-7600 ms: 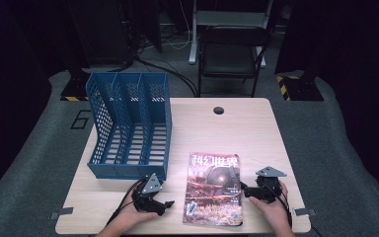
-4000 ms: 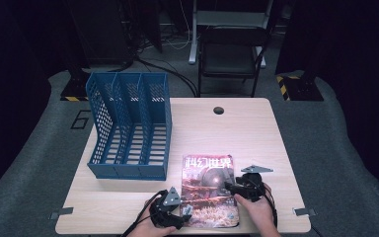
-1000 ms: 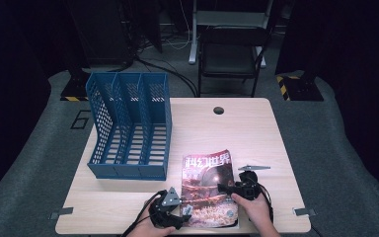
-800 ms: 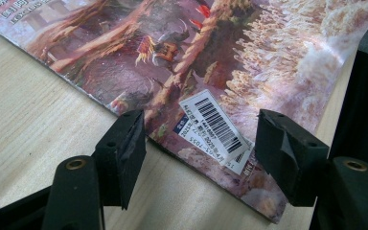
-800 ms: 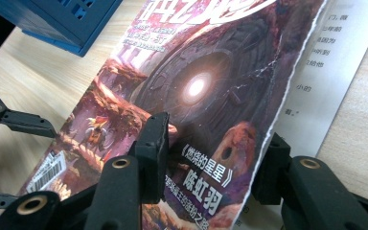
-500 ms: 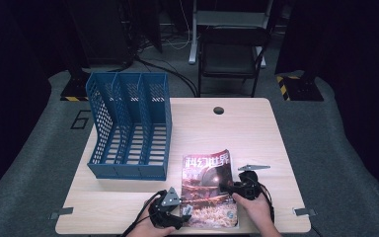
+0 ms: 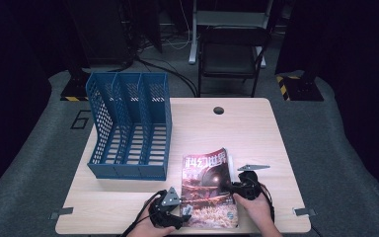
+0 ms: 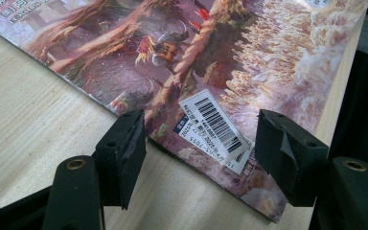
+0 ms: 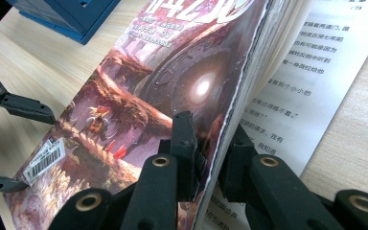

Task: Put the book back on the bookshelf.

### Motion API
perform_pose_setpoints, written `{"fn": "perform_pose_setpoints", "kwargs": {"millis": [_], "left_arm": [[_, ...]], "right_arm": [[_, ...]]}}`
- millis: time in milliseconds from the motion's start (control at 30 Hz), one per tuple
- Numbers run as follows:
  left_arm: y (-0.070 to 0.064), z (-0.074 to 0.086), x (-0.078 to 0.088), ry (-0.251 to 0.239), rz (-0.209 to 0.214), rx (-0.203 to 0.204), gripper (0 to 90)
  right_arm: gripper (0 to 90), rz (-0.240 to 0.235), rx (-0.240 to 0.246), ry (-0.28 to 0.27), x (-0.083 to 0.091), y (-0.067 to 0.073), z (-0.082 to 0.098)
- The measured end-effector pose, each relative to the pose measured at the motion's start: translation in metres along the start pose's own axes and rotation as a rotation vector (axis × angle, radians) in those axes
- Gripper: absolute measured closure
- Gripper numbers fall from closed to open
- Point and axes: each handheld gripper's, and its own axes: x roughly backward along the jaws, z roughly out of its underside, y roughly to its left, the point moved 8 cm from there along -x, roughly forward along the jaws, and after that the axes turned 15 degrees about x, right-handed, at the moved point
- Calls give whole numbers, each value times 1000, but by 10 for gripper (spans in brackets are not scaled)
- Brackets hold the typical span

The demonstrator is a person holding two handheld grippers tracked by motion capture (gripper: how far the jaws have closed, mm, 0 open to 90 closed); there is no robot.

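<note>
A magazine with a painted cover lies on the near part of the table. My right gripper is at its right edge. Its jaws have just been closing, and they now pinch the cover and a sheaf of pages, raised off the printed page below. The right gripper is shut on that edge. My left gripper stands open at the near left corner. In the left gripper view, the left gripper has the barcode label between its pads without touching it.
A blue three-slot file rack stands on the left part of the table, with a corner close to the magazine's top. A round cable hole sits near the far edge. A black chair stands behind the table.
Since the oldest frames both grippers have moved in onto the magazine, and its right edge has lifted. Over the last second both hands stay where they are.
</note>
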Motion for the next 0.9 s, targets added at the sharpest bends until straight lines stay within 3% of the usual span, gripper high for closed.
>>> {"fn": "perform_pose_setpoints", "kwargs": {"millis": [333,567,733,900], "left_arm": [[0,0,0,-1,-1,-1,351],[0,-1,0,-5,-3,1,351],[0,0,0,11,4,2,351],[0,-2,0,20,-15,16,352]], "right_arm": [[782,-16,1,-4,1,0,0],[858,-39,11,-14,3,1,-2],[870,-33,29,-40,6,5,-4],[871,-16,44,-66,9,9,-6]]}}
